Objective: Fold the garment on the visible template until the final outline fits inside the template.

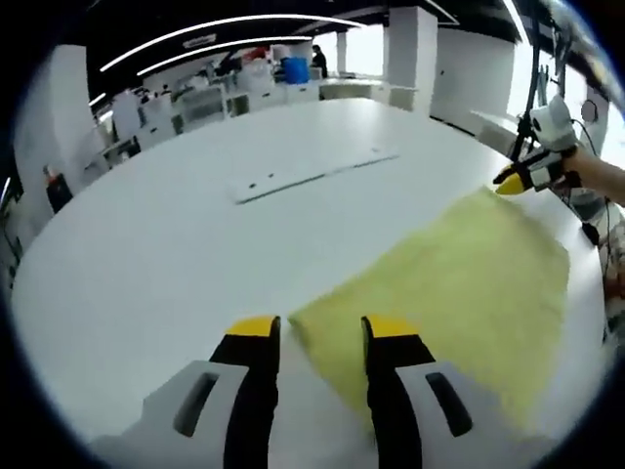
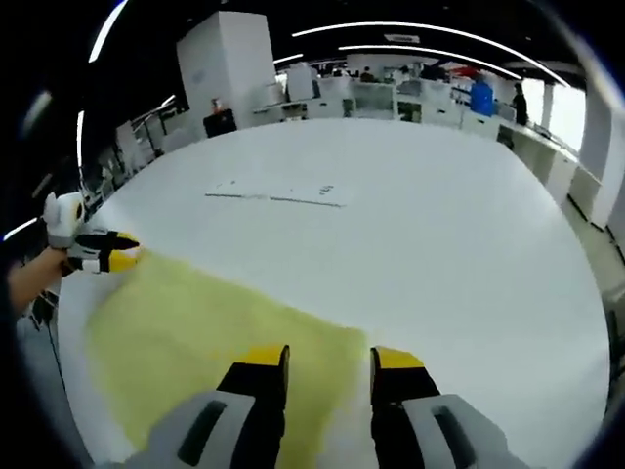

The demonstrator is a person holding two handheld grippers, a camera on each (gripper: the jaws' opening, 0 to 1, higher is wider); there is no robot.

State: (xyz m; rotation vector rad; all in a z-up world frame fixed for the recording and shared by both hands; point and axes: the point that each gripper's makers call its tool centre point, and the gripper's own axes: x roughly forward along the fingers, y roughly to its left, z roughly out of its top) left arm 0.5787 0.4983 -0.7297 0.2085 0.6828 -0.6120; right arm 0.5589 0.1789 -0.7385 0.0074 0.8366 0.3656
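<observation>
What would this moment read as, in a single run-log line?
cloth: yellow, flat on white table | left gripper: open at cloth corner | right gripper: open at cloth edge | template: beyond cloth

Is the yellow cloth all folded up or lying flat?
Lying flat: the yellow cloth spreads as one blurry sheet across the white table. Layers: cannot tell.

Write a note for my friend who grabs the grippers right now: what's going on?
Left gripper: open, at one corner of the yellow garment.
Right gripper: open, at another corner of it.
The garment lies spread flat on the white table, blurred in both views.
A flat white template lies farther off on the table, apart from the garment.
Done: no fold visible.
Left: grip, fold, and fit the outline to the template.
</observation>
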